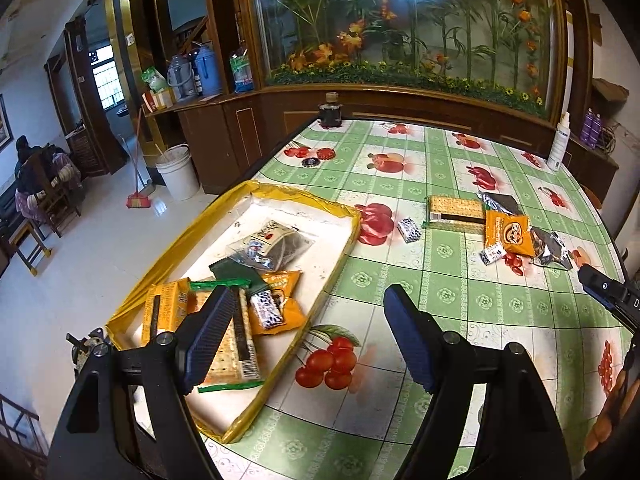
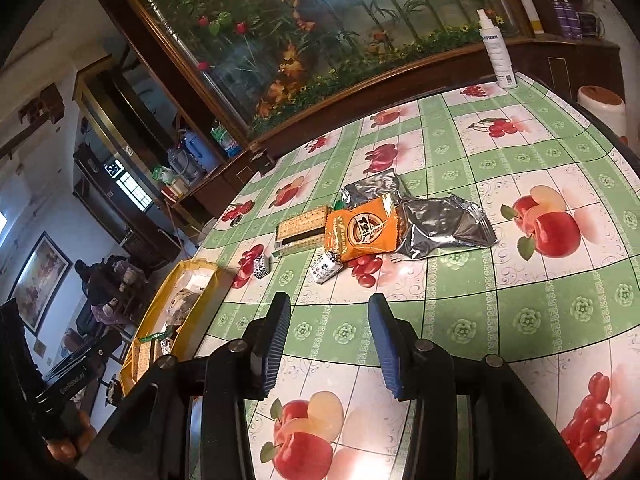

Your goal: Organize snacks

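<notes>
A yellow-rimmed tray (image 1: 352,216) at the table's left edge holds several snacks: cracker packs, an orange packet and a clear bag. My left gripper (image 1: 308,320) hovers open over the tray's near right rim, with nothing between its fingers. Farther right on the table lie a cracker pack (image 1: 456,209), an orange packet (image 1: 509,234), silver bags (image 1: 554,248) and two small black-and-white candies. In the right wrist view the same pile shows: orange packet (image 2: 362,232), silver bag (image 2: 444,226), cracker pack (image 2: 302,226), candy (image 2: 326,267). My right gripper (image 2: 330,312) is open and empty, just short of the candy.
A fruit-print tablecloth (image 2: 520,312) covers the table. A white spray bottle (image 2: 498,50) stands at the far right edge and a dark jar (image 1: 330,112) at the far edge. A wooden cabinet with a flower display runs behind. A person sits far left.
</notes>
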